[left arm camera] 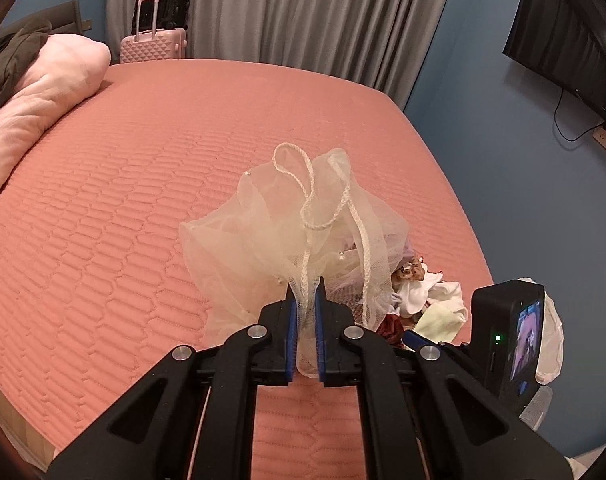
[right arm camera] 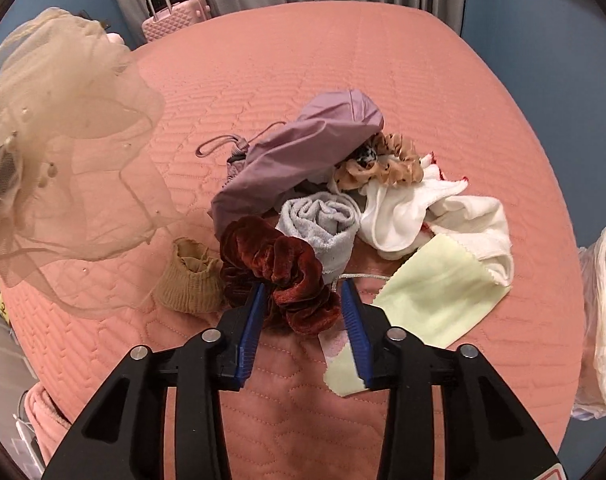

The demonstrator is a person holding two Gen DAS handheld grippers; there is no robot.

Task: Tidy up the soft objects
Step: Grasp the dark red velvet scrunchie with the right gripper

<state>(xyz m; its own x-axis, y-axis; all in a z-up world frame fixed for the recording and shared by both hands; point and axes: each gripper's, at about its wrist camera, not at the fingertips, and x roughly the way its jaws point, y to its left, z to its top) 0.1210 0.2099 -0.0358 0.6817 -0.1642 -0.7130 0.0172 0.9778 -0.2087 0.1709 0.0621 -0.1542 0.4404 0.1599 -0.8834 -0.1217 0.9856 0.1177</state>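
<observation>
My left gripper (left arm camera: 305, 286) is shut on the neck of a cream mesh drawstring bag (left arm camera: 263, 224), which it holds up above the pink quilted bed (left arm camera: 143, 160). In the right wrist view the same bag (right arm camera: 63, 140) hangs at the left. My right gripper (right arm camera: 303, 286) points down at a pile of soft items, its blue pads against a dark red velvet scrunchie (right arm camera: 287, 264). Behind it lie a grey rolled sock (right arm camera: 323, 220), a lilac pouch (right arm camera: 303, 148), a leopard-print scrunchie (right arm camera: 379, 164), white cloths (right arm camera: 423, 208), a pale green cloth (right arm camera: 435, 288) and a tan stocking (right arm camera: 191, 284).
A pink pillow (left arm camera: 43, 92) sits at the bed's head. Pink and black suitcases (left arm camera: 155, 40) stand by the grey curtain, and a television (left arm camera: 571, 40) hangs on the blue wall. A white bag-lined bin (right arm camera: 599, 320) stands off the bed's right edge.
</observation>
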